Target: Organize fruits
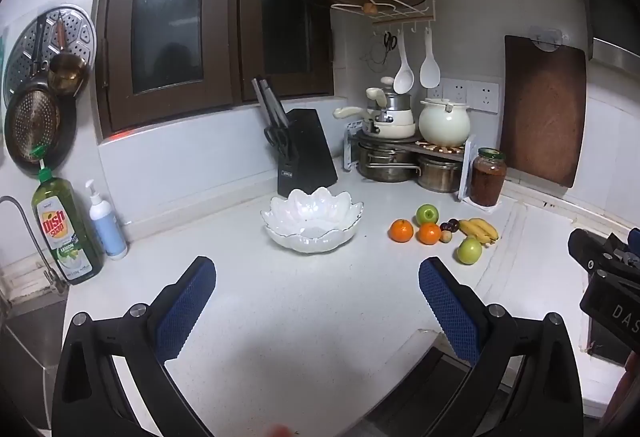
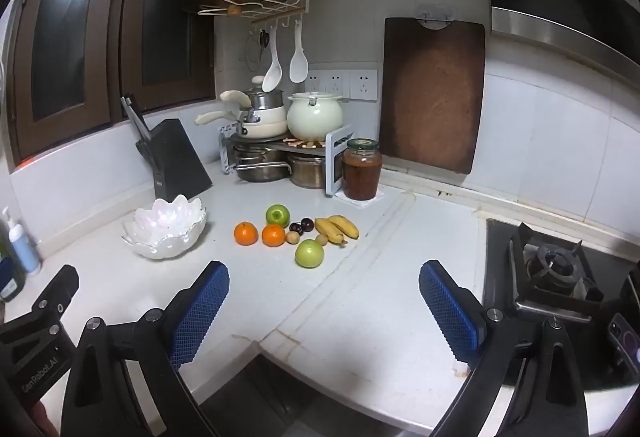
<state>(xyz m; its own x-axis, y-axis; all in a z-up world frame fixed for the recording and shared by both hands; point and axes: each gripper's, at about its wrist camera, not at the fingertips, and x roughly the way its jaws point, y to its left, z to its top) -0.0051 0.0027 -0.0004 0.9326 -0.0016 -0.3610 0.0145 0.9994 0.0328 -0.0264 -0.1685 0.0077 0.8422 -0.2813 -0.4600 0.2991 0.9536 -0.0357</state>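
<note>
An empty white petal-shaped bowl [image 1: 313,225] [image 2: 166,229] stands on the white counter. To its right lies a cluster of fruit: two oranges [image 1: 401,230] [image 2: 245,233], two green apples [image 1: 469,250] [image 2: 309,253], a small bunch of bananas [image 1: 480,229] [image 2: 337,228], and a few small dark and tan fruits [image 1: 450,225] [image 2: 302,225]. My left gripper [image 1: 318,277] is open and empty, held short of the bowl. My right gripper [image 2: 324,281] is open and empty, held short of the fruit.
A black knife block [image 1: 306,153] stands behind the bowl. A rack of pots [image 2: 276,153] and a jar [image 2: 361,169] fill the corner. A dish soap bottle [image 1: 66,229] and sink are at far left, a gas stove [image 2: 556,269] at right.
</note>
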